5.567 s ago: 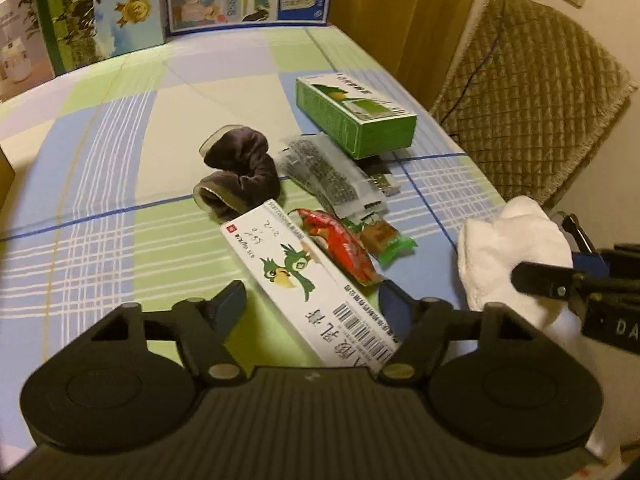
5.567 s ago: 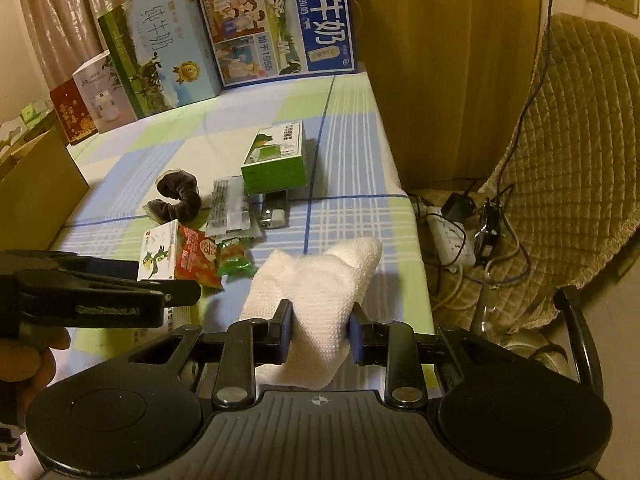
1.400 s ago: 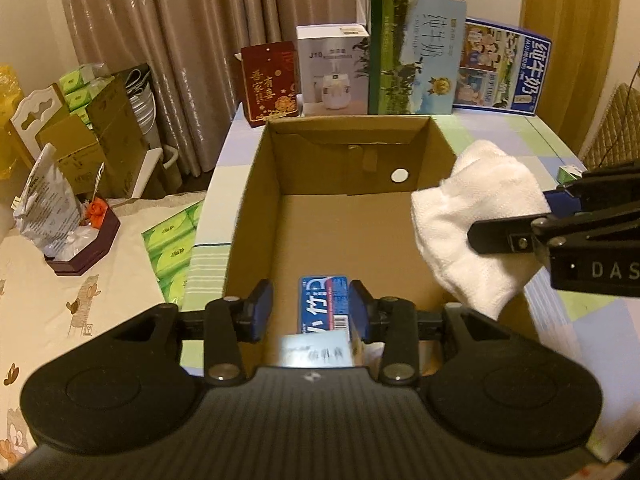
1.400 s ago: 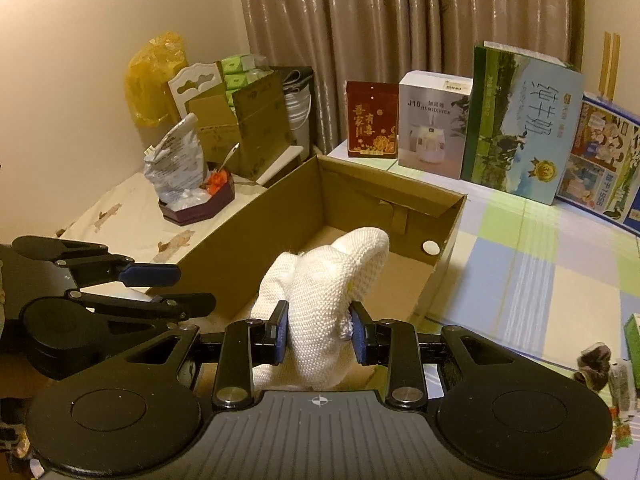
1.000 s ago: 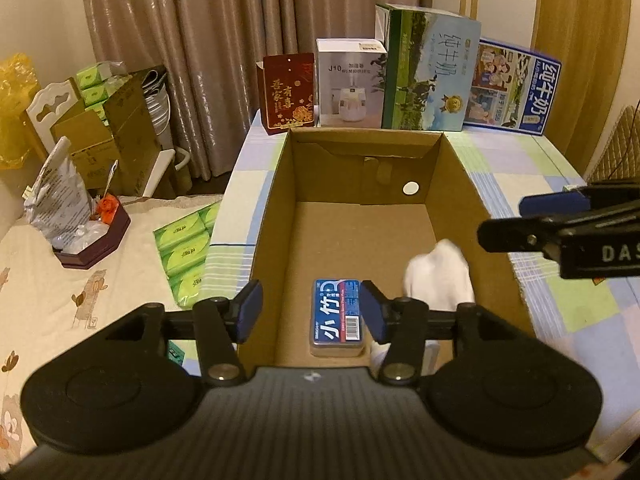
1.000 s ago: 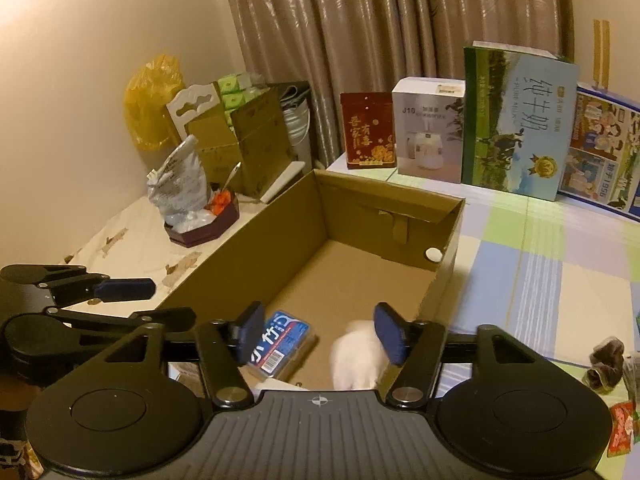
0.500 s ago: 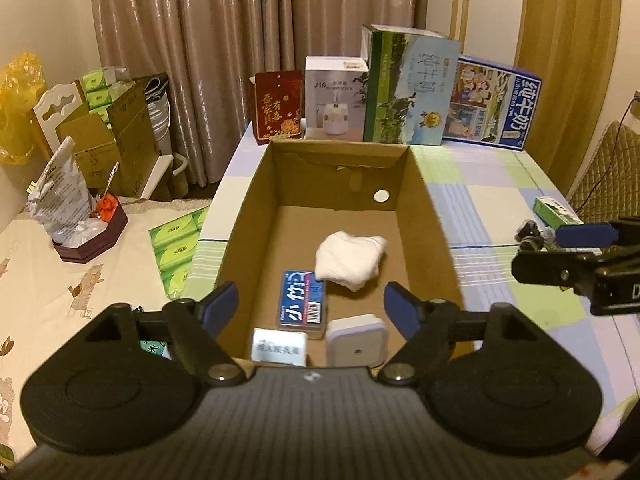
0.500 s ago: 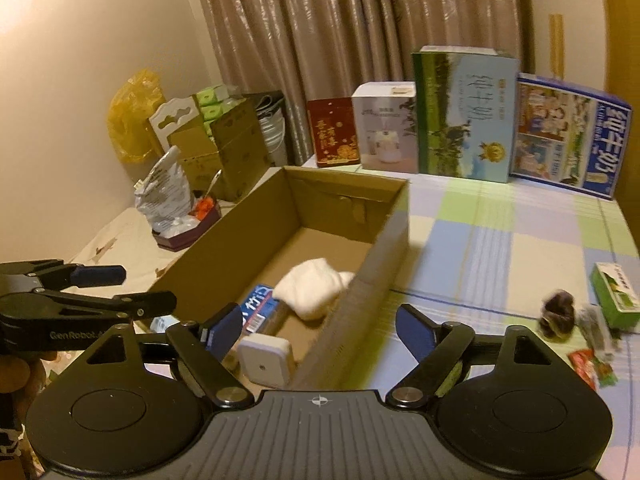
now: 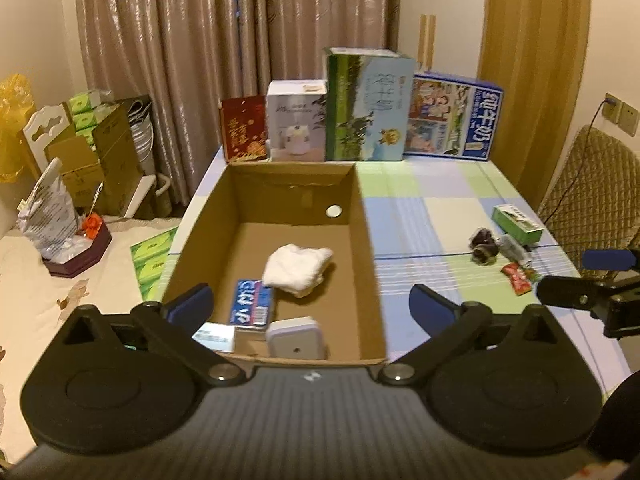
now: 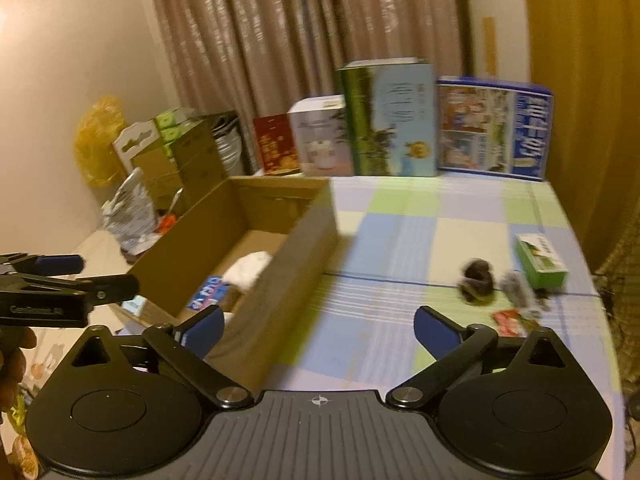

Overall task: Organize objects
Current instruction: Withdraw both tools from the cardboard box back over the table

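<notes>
While both jaws gape, 4 cartons (image 9: 368,108) stand behind the cardboard box (image 9: 366,240).

Warm, dim indoor light, yellowish cast. Left wrist view fairly sharp; curtain (image 9: 224,60) shows glossy highlights at 12 o'clock. Right wrist view motion-blurred throughout. Fisheye bending and dark vignette at corners, both views.

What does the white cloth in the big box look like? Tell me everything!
The white cloth is soft-looking and nubbly like a towel, crumpled into a loose, lumpy bundle. It lies on the floor of the cardboard box, around the middle. Its near left edge looks to meet or overlap the blue packet beside it. Nothing holds it. In the right wrist view only its top peeks above the box wall.
</notes>
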{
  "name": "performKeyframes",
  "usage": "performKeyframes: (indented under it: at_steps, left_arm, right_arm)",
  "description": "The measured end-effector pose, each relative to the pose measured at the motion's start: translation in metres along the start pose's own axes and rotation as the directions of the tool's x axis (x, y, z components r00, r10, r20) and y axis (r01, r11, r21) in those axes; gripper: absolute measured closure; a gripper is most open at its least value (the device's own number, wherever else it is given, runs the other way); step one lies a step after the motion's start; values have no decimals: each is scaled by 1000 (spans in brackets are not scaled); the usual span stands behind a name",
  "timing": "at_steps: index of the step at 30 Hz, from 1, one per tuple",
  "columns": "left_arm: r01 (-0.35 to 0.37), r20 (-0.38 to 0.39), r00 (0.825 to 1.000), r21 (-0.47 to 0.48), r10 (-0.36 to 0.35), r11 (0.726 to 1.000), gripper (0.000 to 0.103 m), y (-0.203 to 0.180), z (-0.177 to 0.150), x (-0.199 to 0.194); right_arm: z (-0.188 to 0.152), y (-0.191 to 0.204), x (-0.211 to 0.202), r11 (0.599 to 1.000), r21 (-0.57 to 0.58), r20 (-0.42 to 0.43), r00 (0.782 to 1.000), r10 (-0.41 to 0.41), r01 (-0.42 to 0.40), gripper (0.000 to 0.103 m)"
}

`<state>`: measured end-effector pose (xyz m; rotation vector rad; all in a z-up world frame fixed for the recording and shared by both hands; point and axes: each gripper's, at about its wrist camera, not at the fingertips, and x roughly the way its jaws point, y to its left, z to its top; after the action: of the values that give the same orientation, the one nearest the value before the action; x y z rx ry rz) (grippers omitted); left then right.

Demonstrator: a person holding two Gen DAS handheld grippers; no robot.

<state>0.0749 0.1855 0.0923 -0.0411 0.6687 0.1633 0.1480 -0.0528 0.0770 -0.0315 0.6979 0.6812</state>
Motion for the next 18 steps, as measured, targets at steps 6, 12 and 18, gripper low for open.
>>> performKeyframes:
  at_steps: [6, 12, 18]
  left_arm:
    - [54, 16, 998, 17, -55, 998, 1, -37, 4, -3]
    - [123, 17, 992, 47, -124, 991, 1, -83, 7, 5]
    - [175, -2, 984, 82, -176, 981, 1, -126, 8, 22]
  right_arm:
    - [-14, -42, -31, 994, 77, 14, 997, -82, 81, 2]
    - [-29, -87, -58, 971, 163, 19, 984, -179, 173, 2]
    - [-40, -126, -75, 945, 219, 18, 968, -252, 242, 2]
